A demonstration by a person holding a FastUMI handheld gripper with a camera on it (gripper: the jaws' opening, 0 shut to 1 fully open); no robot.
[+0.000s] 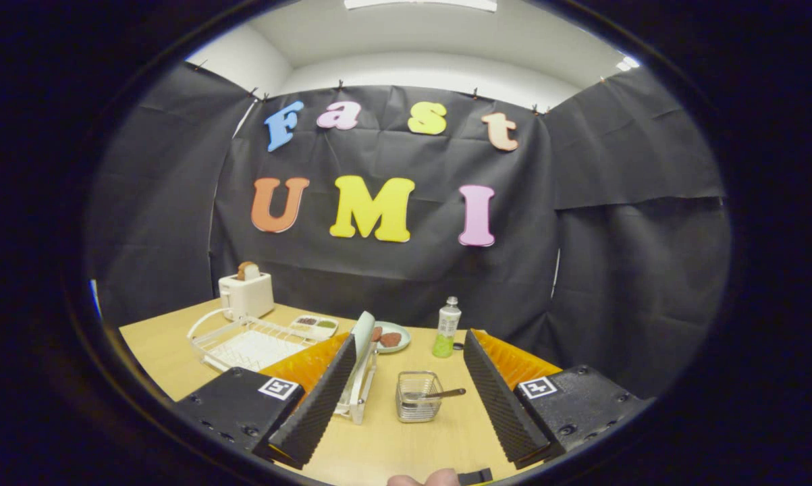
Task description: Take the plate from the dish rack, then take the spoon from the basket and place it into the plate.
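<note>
The plate stands on its edge in the dish rack, at the rack's near end, and its pale rim rises above the wires. It looks stiff and smooth, probably ceramic or hard plastic, so it may slip and could break if it falls. The best place to take it is judged to be the free upper rim, with one finger on each face, and then to lift it straight up out of the slot.

Beside the rack stands a small wire basket, and the spoon lies in it with the handle sticking out over the side away from the rack. The spoon seems light, thin and hard; the free handle is the easy part to pinch.

The gripper has its fingers wide open and holds nothing. The basket is between them, and the plate is just behind the tip of the finger on the rack's side.

Behind the rack stands a toaster with bread in it. Beyond the plate there is a small tray, a dish with food and a bottle, all on the wooden bench.
</note>
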